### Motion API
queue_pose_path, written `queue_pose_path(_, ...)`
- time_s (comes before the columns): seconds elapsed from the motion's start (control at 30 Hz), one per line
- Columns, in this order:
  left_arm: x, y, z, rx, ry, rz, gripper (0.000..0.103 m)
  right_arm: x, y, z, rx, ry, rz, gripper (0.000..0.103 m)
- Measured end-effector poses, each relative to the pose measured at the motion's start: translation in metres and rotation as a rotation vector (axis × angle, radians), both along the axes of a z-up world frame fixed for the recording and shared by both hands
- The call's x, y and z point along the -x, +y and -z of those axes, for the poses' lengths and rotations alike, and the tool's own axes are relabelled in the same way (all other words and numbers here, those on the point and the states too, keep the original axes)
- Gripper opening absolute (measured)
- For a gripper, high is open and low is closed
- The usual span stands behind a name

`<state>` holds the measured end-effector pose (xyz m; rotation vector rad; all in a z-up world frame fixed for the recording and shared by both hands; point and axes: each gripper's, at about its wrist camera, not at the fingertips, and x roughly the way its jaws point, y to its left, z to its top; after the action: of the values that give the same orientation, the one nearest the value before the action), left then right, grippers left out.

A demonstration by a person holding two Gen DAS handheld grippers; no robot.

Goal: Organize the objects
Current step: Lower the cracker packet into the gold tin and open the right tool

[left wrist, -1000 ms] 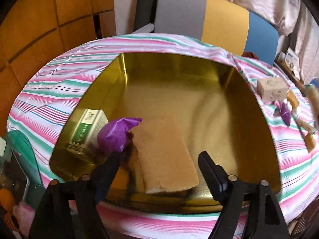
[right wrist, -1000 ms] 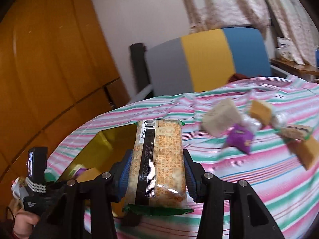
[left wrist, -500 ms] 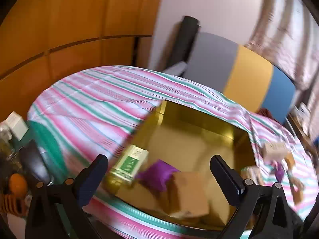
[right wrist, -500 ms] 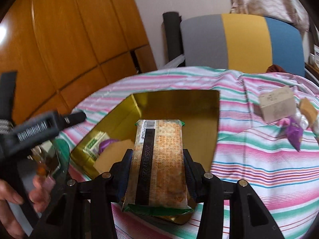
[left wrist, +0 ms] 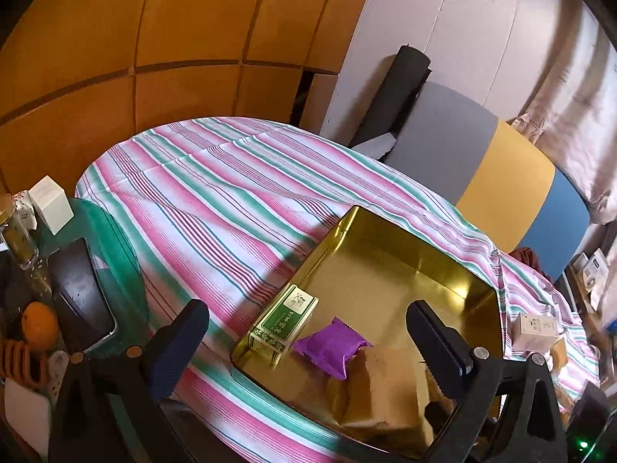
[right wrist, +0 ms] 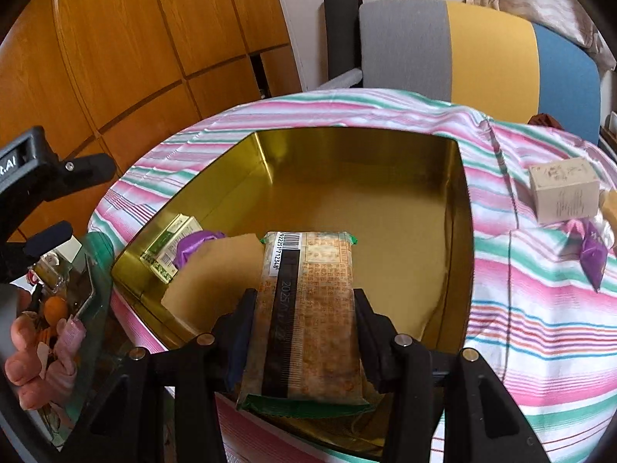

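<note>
1. The near edge of the gold tin [right wrist: 459,208] is hidden behind the right tongs [right wrist: 304,332] in the right view; in the left view the tin's [left wrist: 385,223] near right corner is covered by the left tongs' finger [left wrist: 435,339]; the print on the cracker pack [right wrist: 308,308] is too small to read apart from a barcode and part of a date.
2. The tin sits on a round table under a striped cloth [left wrist: 216,193] of pink, green and white; a chair back [right wrist: 482,46] in grey, yellow and blue stands at the far edge of the table; orange wood panels [left wrist: 154,38] fill the wall on the left, and a pale curtain [left wrist: 578,77] hangs at the right.
3. In the tin's near left corner lie a green box [left wrist: 285,318], a purple packet [left wrist: 331,347] touching it, and a tan flat pack [left wrist: 389,389] beside that; on the cloth past the tin's right edge stand a cream box [right wrist: 563,189] and another purple packet [right wrist: 592,254].
4. The right tongs are clenched on the cracker pack, gripping its long sides, holding it over the tin's near edge just beside the tan pack.
5. The left tongs [left wrist: 308,335] are released, fingers wide apart and holding nothing, raised above the table's near left edge; the person's fingers [right wrist: 23,362] show at the left of the right view.
</note>
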<state>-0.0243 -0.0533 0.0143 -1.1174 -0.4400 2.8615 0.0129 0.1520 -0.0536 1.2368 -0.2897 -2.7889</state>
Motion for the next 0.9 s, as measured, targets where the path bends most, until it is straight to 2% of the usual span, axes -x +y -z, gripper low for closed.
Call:
queue_pose_path(0.6, -0.006, 0.022, 0.005, 0.002, -0.023, 0.071, 0.103, -0.018, 0.007, -0.016, 0.048, 0.062, 0.015, 0.048)
queue_pose_path(0.9, -0.008, 0.034, 0.011, -0.017, -0.053, 0.109, 0.103, -0.028, 0.024, -0.021, 0.072, 0.085, 0.067, 0.048)
